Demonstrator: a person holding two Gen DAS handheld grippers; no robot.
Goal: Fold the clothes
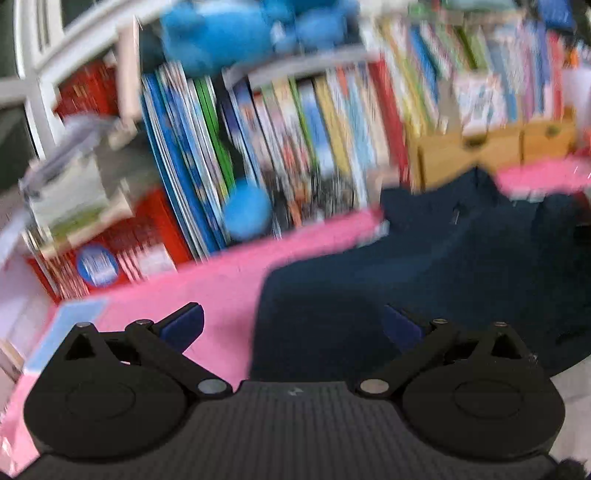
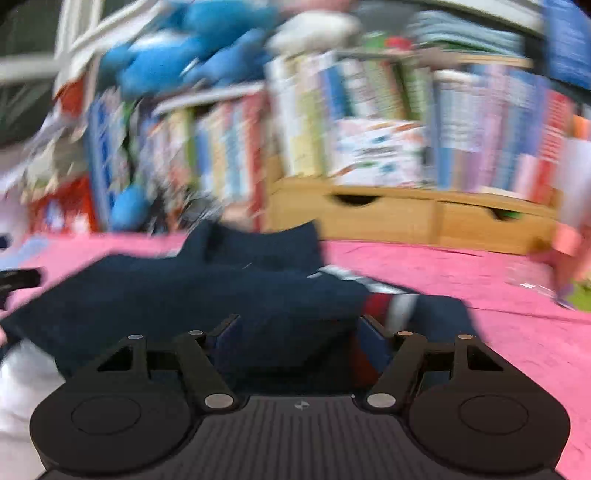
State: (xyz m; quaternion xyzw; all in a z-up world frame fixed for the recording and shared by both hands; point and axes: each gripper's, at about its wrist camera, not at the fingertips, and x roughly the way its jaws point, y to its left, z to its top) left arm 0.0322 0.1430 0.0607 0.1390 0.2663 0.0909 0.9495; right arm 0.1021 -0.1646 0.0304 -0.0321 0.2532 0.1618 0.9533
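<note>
Your garment [image 2: 207, 291] is dark navy, with a red-and-white striped band [image 2: 391, 306] at about three o'clock. It lies on a bright pink surface [image 2: 480, 280]. Each tool [image 1: 293, 326] is black with blue pads [image 1: 183, 326]. Behind, the blurred blue shape is perhaps a plush toy [image 1: 218, 33].

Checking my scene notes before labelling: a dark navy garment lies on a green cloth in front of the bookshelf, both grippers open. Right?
Not quite: the cloth under the navy garment is pink, not green, as the right wrist view shows. The rest holds.
</note>
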